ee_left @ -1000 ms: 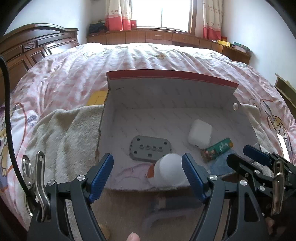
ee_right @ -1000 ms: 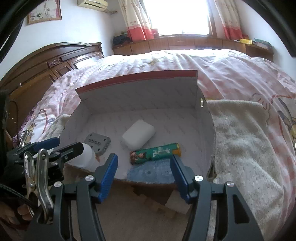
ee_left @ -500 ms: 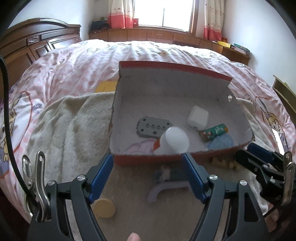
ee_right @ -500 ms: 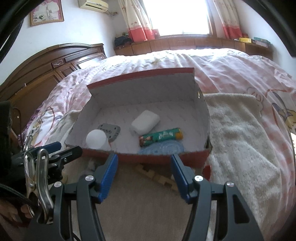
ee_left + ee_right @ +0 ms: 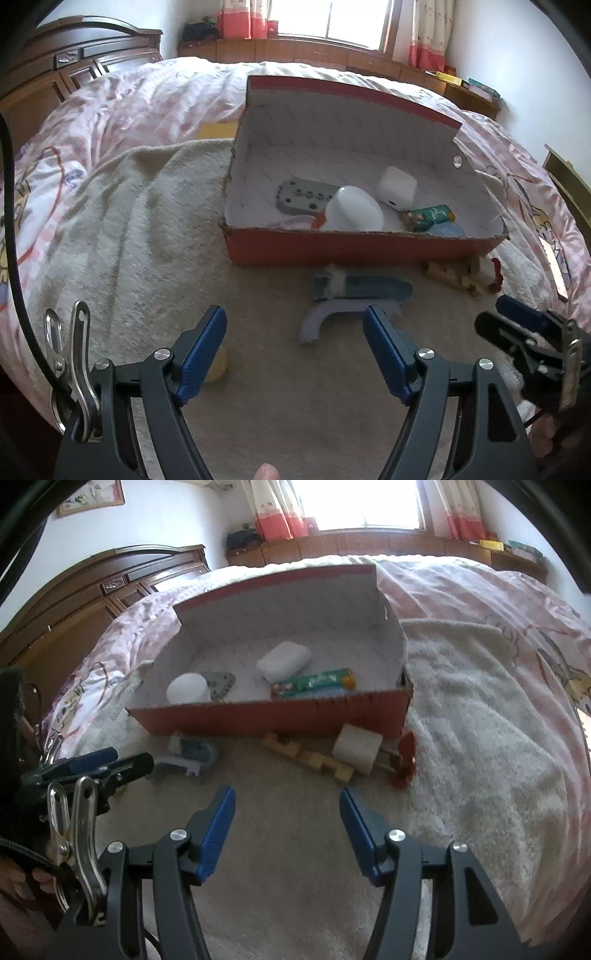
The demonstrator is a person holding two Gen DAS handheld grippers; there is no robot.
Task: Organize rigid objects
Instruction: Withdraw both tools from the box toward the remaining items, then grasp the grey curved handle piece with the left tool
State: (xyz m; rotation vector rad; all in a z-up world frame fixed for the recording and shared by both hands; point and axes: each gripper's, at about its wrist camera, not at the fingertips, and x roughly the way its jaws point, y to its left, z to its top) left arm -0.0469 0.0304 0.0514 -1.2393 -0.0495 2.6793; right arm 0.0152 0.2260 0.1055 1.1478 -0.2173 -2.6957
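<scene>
A red cardboard box (image 5: 362, 245) (image 5: 273, 716) stands open on a beige towel (image 5: 122, 236) on the bed. Inside lie a white cup (image 5: 354, 214) (image 5: 188, 688), a grey plate with holes (image 5: 306, 195), a white case (image 5: 397, 187) (image 5: 283, 658), a green tube (image 5: 428, 218) (image 5: 314, 682) and a blue lid (image 5: 445, 230). In front of the box lie a blue-grey part (image 5: 360, 288) (image 5: 190, 751), a lilac curved piece (image 5: 332, 315), wooden blocks (image 5: 452, 273) (image 5: 310, 755), a white roll (image 5: 356, 747), a red piece (image 5: 406, 757) and a yellow disc (image 5: 218, 363). My left gripper (image 5: 295, 345) and right gripper (image 5: 286, 823) are open and empty.
A pink patterned quilt (image 5: 140, 99) covers the bed around the towel. A dark wooden headboard (image 5: 81, 602) stands at the left, a window with curtains (image 5: 332, 22) behind. Each gripper shows at the edge of the other's view. A yellow flat thing (image 5: 216, 130) lies left of the box.
Both grippers have drawn back from the box and sunk a little. The towel in front of the box and the loose pieces on it have come into view. Jaws unchanged.
</scene>
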